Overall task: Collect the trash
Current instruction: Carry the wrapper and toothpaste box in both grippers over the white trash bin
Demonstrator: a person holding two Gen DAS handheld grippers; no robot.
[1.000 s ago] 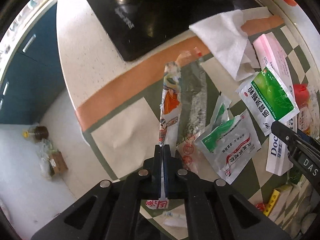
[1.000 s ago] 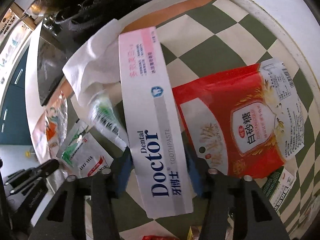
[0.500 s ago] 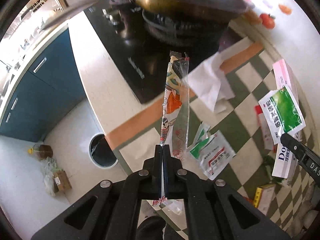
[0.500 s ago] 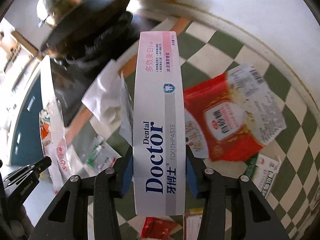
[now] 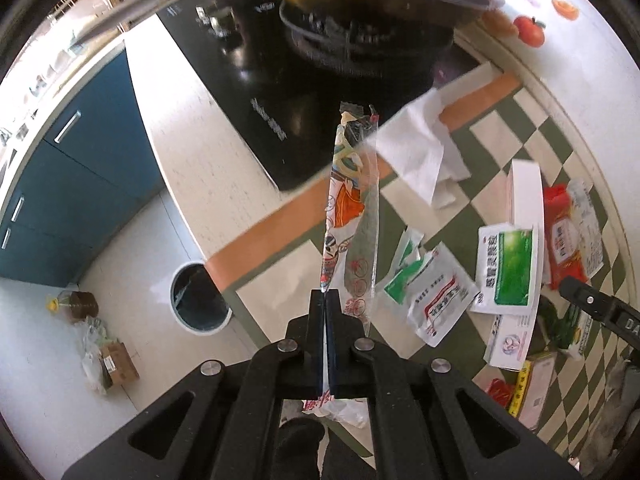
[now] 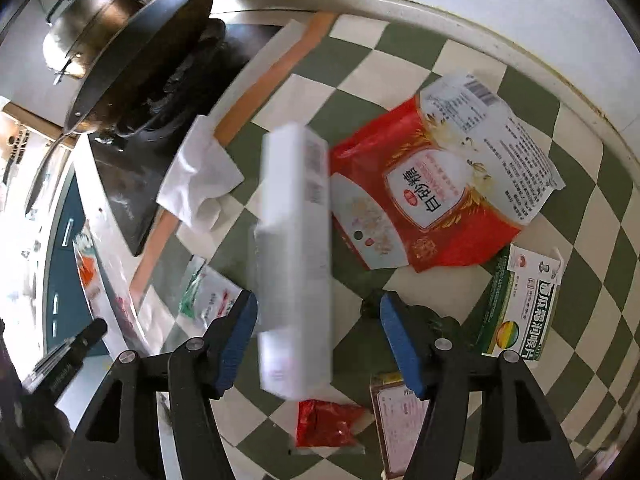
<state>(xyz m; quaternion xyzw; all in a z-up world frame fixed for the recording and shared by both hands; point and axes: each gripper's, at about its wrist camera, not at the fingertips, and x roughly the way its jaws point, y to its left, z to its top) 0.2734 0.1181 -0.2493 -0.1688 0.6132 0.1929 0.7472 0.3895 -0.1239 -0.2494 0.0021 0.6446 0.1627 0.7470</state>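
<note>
Left gripper (image 5: 325,300): we see its jaws pressed together, clamped on the lower end of a long snack wrapper (image 5: 346,200).
Snack wrapper: it stands up from the left gripper's tips, clear of the surface, with a printed cartoon side and a transparent side. Its bottom edge sticks out beneath the jaws.
Right gripper (image 6: 316,312): we see its blue pads (image 6: 236,336) standing apart and opening. The toothpaste box (image 6: 296,256) lies between them, motion-blurred, close against the left pad and with a clear gap to the right pad (no pad is pressing on it).
Toothpaste box: a long white carton, tilted and lying lengthwise between the fingers, above the checkered mat (image 6: 400,52).
Checkered mat: green and cream squares with an orange border, covering the counter beside the black stove (image 5: 300,92).
Trash on the mat: a red sugar bag (image 6: 440,192), a white tissue (image 6: 200,176) at the stove edge, a green-and-white medicine box (image 6: 520,312), a small red packet (image 6: 328,424), and sachets (image 5: 436,296) (seen best in the left wrist view).
Trash bin (image 5: 198,300): a round bin on the floor below the counter edge, well apart from both grippers.
Stove top: a dark wok (image 6: 136,56) sits on the burner.
Floor: we note a cardboard box (image 5: 120,364) near the blue cabinets (image 5: 60,184).
</note>
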